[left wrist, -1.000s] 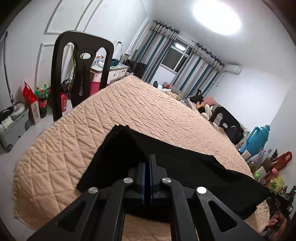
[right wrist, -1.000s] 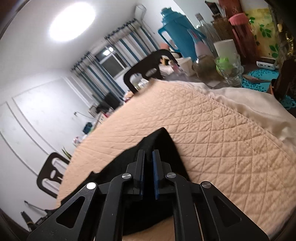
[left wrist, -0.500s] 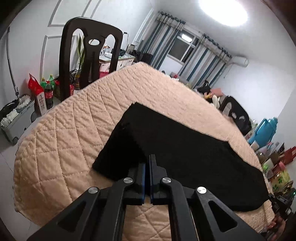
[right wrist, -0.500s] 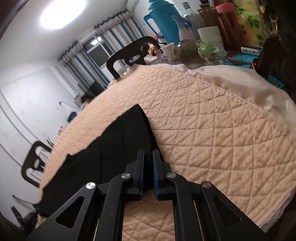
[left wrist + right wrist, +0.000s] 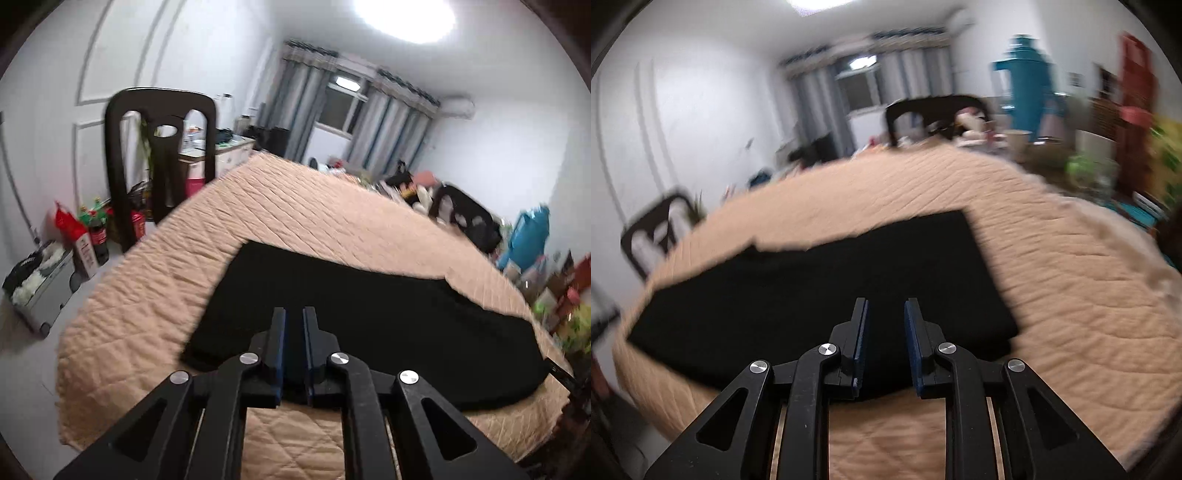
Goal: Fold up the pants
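Black pants (image 5: 369,314) lie flat in a long folded strip across the peach quilted table cover (image 5: 295,206). My left gripper (image 5: 294,312) hovers over their near edge at the left end. Its jaws are opening, a narrow gap shows between the pads, and no cloth is pinched there. In the right wrist view the pants (image 5: 812,280) stretch away to the left over the cover (image 5: 1071,277). My right gripper (image 5: 885,302) sits above their near edge toward the right end. Its jaws are opening wider, with only the flat cloth behind them.
A black chair (image 5: 159,155) stands at the table's left side, another chair (image 5: 465,218) at the far side. A teal thermos (image 5: 1027,85), cups and jars (image 5: 1093,147) crowd the right end. Bottles and bags (image 5: 96,229) stand on the floor at left.
Both grippers were shut on the pants' edge and now have their jaws parted. The cloth, lifted before, now lies flat. Both views have rolled, the right one shifting more.
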{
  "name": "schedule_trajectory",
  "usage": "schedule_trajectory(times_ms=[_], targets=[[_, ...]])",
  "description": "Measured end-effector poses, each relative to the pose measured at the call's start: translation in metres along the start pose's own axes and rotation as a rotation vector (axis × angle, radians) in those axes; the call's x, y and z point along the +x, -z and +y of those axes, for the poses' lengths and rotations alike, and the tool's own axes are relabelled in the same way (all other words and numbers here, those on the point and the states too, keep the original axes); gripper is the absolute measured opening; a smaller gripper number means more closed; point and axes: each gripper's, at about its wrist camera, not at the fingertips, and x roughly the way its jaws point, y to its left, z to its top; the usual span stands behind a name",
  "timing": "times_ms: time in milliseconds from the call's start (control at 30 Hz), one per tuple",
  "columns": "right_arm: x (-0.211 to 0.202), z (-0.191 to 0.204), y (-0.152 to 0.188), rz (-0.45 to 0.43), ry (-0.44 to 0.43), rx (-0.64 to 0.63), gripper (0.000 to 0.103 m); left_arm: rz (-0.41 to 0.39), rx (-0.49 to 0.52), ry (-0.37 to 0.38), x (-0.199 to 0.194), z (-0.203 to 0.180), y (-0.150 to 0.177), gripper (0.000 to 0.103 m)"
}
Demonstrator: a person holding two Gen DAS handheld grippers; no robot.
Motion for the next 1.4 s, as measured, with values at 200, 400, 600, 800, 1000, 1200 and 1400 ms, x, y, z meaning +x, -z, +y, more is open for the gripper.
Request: schedule_trajectory(times_ms=[200,400,600,800,1000,1200,1400], targets=[[0.014,0.014,0.010,0.083,0.019,-0.108,0.026,0.108,0.062,-0.019,0.024,-0.007,0.016,0.017],[0.025,0.030,-0.025,0.040,-0.011,-0.150,0.026,0.079,0.121,0.042,0.030,-0.037,-0.008,0.019],[0.097,0.023,-0.058,0.174,0.094,-0.136,0.026,0.156,0.147,-0.003,0.076,-0.043,-0.021,0.024],[0.088,-0.002,-0.071,0.139,0.071,-0.058,0.029,0.159,0.133,0.001,0.069,-0.032,-0.025,0.024],[0.104,0.039,-0.074,0.177,-0.010,-0.130,0.029,0.144,0.158,0.023,0.080,-0.048,-0.044,0.032],[0.140,0.113,-0.069,0.270,-0.111,-0.278,0.029,0.200,0.180,0.011,0.093,-0.054,-0.041,0.032],[0.162,0.135,-0.074,0.308,-0.063,-0.314,0.031,0.219,0.186,0.007,0.089,-0.042,-0.033,0.033]])
